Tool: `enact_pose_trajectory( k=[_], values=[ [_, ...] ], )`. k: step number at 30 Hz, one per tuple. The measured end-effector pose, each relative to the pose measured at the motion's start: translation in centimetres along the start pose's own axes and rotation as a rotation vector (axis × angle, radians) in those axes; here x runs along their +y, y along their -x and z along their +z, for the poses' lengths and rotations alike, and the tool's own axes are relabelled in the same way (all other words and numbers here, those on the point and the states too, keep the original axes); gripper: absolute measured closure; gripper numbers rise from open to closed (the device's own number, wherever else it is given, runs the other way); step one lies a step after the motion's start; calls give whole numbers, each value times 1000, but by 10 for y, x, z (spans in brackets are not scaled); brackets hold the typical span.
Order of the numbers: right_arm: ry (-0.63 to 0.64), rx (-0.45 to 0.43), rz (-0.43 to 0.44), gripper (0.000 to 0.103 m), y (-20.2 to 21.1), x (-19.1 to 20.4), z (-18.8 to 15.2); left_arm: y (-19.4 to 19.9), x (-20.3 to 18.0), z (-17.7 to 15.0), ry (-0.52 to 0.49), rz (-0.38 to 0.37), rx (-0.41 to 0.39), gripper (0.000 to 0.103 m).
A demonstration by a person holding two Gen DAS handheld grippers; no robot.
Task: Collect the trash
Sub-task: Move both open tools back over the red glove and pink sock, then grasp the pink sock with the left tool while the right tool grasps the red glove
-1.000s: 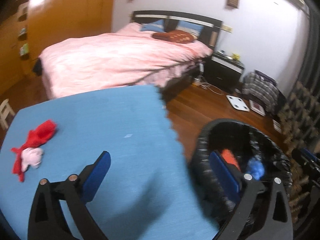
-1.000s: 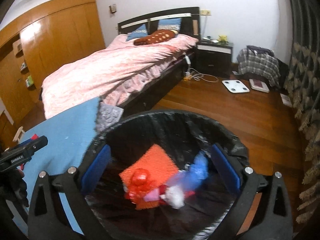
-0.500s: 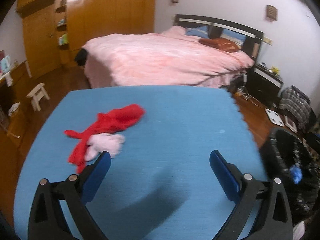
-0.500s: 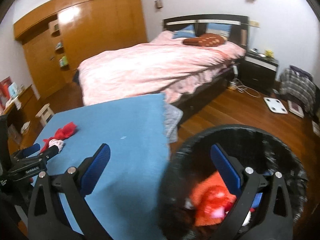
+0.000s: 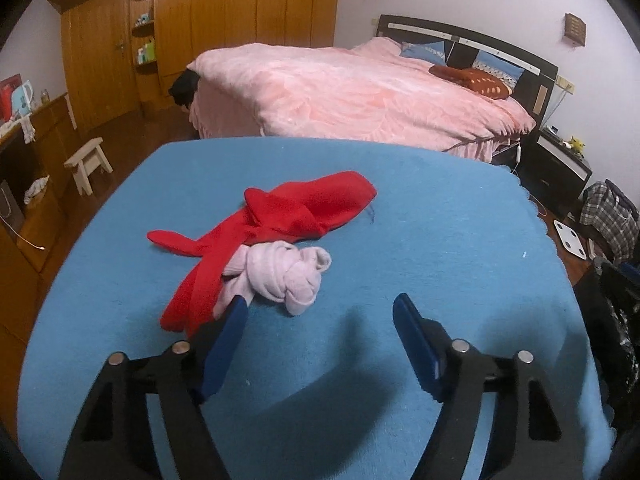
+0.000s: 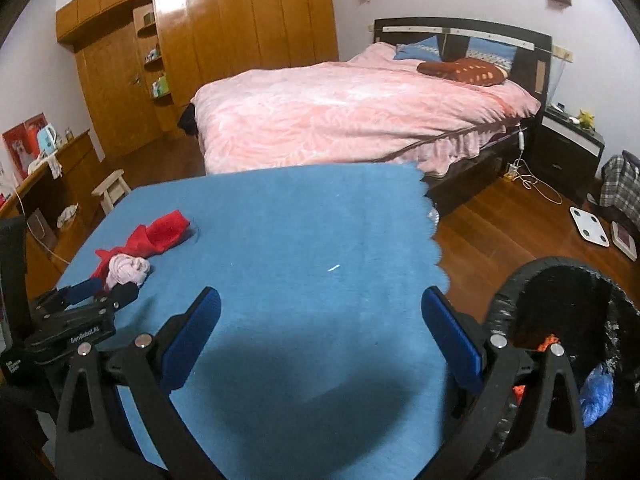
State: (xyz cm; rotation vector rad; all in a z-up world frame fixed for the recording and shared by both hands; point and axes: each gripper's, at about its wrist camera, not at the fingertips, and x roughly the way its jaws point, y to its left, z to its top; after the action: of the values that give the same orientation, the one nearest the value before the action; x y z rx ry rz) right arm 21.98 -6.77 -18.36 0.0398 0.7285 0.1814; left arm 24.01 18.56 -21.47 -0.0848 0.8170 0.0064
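A red cloth (image 5: pixel 304 208) lies on the blue-covered table (image 5: pixel 420 220), and a knotted pink sock (image 5: pixel 288 276) rests against its near side. My left gripper (image 5: pixel 320 304) hovers just short of the sock with its jaws closing. Nothing is pressed between them, and its left fingertip (image 5: pixel 236 312) overlaps the cloth's edge. My right gripper (image 6: pixel 320 296) is open and empty over the table's near part (image 6: pixel 300 220). In the right wrist view the left gripper (image 6: pixel 100 292) sits by the pink sock (image 6: pixel 128 270) and red cloth (image 6: pixel 164 230). The black-lined bin (image 6: pixel 560 292) holds orange and blue scraps.
The bin (image 5: pixel 616 320) stands on the wooden floor off the table's right edge. A pink-covered bed (image 6: pixel 360 120) lies beyond the table. A small wooden stool (image 5: pixel 88 160) stands at the left, and a white scale (image 6: pixel 590 226) and a dark nightstand (image 6: pixel 572 152) at the right.
Both grippers swung left from the bin to over the blue table. The left one closed in on the red cloth and pink sock, and its jaws have narrowed.
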Motion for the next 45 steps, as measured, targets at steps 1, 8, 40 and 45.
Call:
enact_pose_trajectory(
  k=[1, 8, 40, 45],
  values=[
    [2, 6, 0, 5, -4, 1, -1, -3, 1, 1, 2, 2, 1, 30],
    [18, 26, 3, 5, -19, 8, -2, -22, 2, 10, 5, 9, 26, 32],
    [74, 56, 93, 5, -58, 71, 10, 27, 78, -10, 114, 62, -9, 74],
    [106, 49, 132, 5, -77, 106, 27, 18, 103, -2, 139, 109, -8, 74]
  ],
)
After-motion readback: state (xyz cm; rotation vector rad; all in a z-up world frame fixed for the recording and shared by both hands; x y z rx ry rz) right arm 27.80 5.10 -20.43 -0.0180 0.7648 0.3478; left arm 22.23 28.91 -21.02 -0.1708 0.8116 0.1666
